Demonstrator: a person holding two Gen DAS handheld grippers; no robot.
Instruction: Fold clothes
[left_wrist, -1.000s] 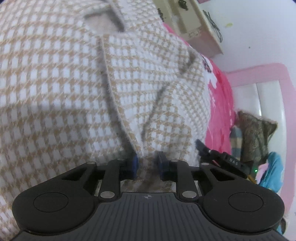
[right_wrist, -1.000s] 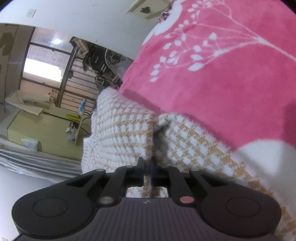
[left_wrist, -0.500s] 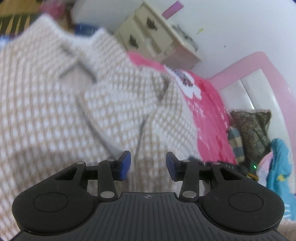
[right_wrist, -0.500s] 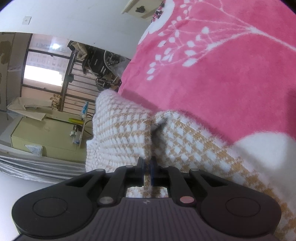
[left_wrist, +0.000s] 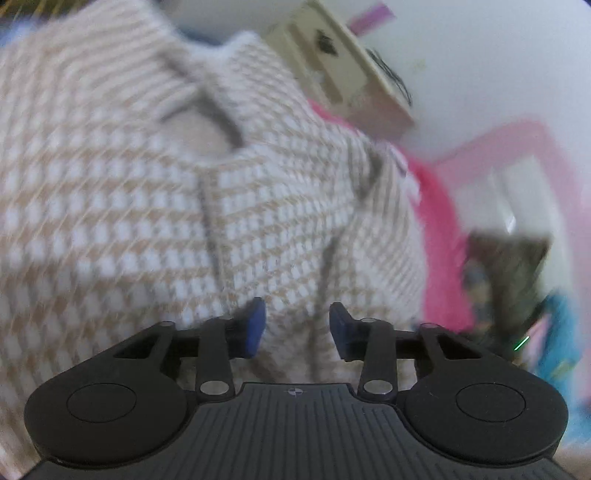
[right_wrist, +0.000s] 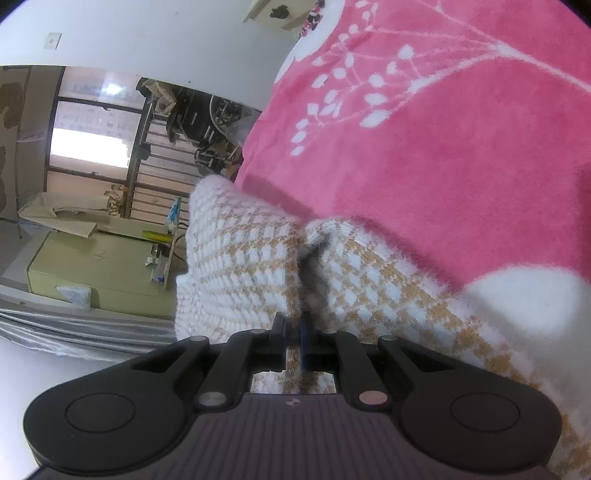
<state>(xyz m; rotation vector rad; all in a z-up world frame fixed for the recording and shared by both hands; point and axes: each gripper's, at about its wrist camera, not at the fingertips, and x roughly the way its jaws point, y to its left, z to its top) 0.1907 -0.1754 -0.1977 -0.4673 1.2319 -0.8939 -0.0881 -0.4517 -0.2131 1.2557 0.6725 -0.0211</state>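
Observation:
A tan-and-white checked knit garment (left_wrist: 147, 206) fills the left wrist view, lying on a pink bedspread (left_wrist: 439, 221); the view is blurred by motion. My left gripper (left_wrist: 297, 326) is open, its blue-padded jaws apart just above the garment, holding nothing. In the right wrist view the same garment (right_wrist: 243, 266) lies on the pink floral bedspread (right_wrist: 443, 155). My right gripper (right_wrist: 293, 332) is shut on a folded edge of the garment, pinched between the jaws.
A cream dresser (left_wrist: 343, 74) stands against the white wall beyond the bed. A pink headboard (left_wrist: 517, 147), a dark pillow (left_wrist: 506, 273) and teal cloth (left_wrist: 561, 332) lie at right. The right wrist view shows the bed edge, a yellow-green cabinet (right_wrist: 92, 266) and a window (right_wrist: 88, 147).
My left gripper has opened, let go of the garment fold and pulled back from it. My right gripper stays shut on the garment edge, almost still.

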